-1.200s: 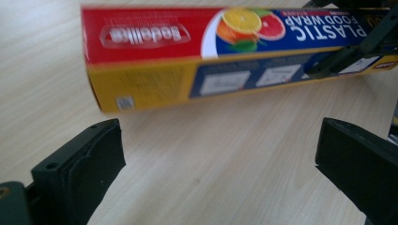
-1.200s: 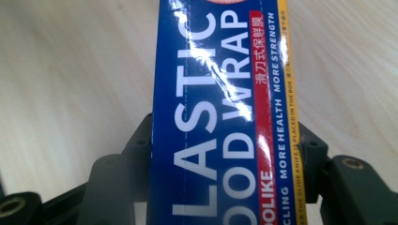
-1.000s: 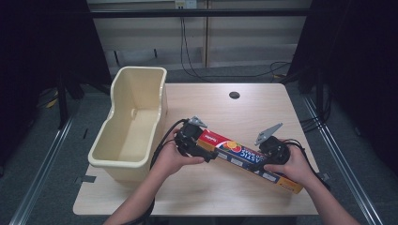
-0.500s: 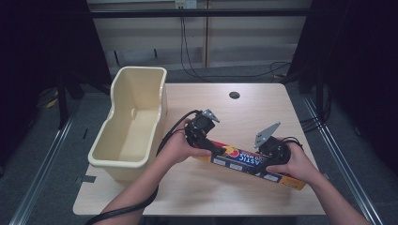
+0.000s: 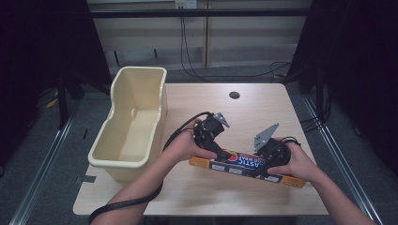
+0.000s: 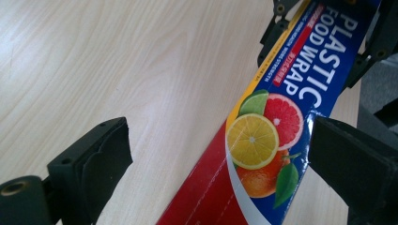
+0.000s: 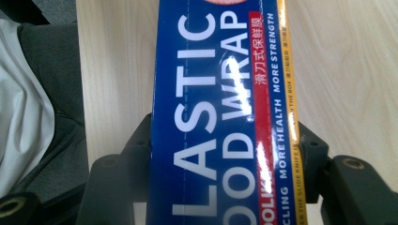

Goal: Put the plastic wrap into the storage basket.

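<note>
Plastic wrap box (image 5: 246, 165) lies flat on counter (image 5: 263, 103), 5 o'clock of bin (image 5: 133, 122); long, light, stiff, glossy card, likely slippery, crushable; right gripper (image 5: 270, 157) jaws pinching narrow width near middle; left gripper (image 5: 212, 140) jaws spread astride red end; best held across width.

1. The box (image 5: 246, 165) is a long, narrow carton of plastic food wrap, blue with a red end, white "PLASTIC FOOD WRAP" lettering, a yellow edge strip and a picture of citrus fruit.
2. It lies flat on the desk (image 5: 244, 112) toward the 5 o'clock part, its length running from 9 to 4 o'clock.
3. Its red end points to 9 o'clock, toward the cream bin (image 5: 133, 122).
4. The printed face is up.
</note>
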`<action>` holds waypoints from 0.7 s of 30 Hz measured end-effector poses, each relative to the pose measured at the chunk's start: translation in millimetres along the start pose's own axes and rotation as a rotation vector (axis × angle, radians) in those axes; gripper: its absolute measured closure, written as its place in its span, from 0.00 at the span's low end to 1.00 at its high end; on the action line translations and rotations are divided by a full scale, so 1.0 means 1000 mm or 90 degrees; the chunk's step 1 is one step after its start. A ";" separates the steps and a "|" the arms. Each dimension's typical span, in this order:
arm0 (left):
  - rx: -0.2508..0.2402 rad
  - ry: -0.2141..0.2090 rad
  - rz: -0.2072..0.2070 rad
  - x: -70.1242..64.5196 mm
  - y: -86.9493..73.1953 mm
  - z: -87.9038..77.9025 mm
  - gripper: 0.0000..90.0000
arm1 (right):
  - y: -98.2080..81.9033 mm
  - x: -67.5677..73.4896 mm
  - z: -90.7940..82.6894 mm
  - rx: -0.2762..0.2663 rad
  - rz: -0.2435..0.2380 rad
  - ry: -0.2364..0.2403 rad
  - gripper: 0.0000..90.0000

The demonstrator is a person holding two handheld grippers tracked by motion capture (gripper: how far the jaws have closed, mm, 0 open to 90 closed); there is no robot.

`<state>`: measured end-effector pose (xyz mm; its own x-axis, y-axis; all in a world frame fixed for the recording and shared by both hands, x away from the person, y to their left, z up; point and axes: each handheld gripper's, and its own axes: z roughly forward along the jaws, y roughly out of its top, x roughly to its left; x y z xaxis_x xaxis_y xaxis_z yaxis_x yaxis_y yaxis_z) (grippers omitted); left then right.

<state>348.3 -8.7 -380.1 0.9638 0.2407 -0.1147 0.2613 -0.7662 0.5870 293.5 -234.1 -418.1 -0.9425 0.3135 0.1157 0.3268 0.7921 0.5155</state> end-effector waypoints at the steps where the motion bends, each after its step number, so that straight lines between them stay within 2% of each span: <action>1: 0.000 -0.005 0.009 0.001 0.000 0.001 0.07 | 0.000 0.000 -0.001 -0.002 -0.001 0.001 0.46; 4: 0.005 -0.013 0.007 -0.001 -0.001 0.004 0.07 | 0.002 0.001 -0.003 0.000 -0.015 0.006 0.46; 8: 0.016 -0.031 0.022 -0.004 0.001 0.007 0.08 | 0.003 0.002 -0.003 0.006 -0.017 0.004 0.46; 9: 0.020 -0.037 0.030 -0.005 0.001 0.008 0.08 | 0.004 0.002 -0.003 0.005 -0.027 0.006 0.46; 10: 0.016 -0.042 0.026 -0.006 0.001 0.009 0.08 | 0.004 0.001 -0.003 0.004 -0.031 0.005 0.46; 12: 0.019 -0.054 0.040 -0.007 0.003 0.011 0.09 | 0.005 0.002 -0.003 0.003 -0.032 0.004 0.46; 14: 0.015 -0.062 0.042 -0.009 0.004 0.012 0.10 | 0.006 0.001 -0.003 0.003 -0.038 0.011 0.46; 17: 0.021 -0.065 0.052 -0.012 0.005 0.013 0.12 | 0.007 0.002 -0.003 0.002 -0.042 0.010 0.46; 20: 0.019 -0.085 0.054 -0.014 0.005 0.016 0.14 | 0.009 0.002 -0.005 -0.001 -0.043 0.012 0.46; 21: 0.019 -0.093 0.072 -0.016 0.005 0.018 0.17 | 0.011 0.002 -0.005 -0.007 -0.047 0.013 0.46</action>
<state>335.7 -27.4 -389.8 0.9841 0.0649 -0.1651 0.1500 -0.8013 0.5791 295.0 -228.0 -407.7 -0.9653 0.2433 0.0946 0.2556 0.8067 0.5328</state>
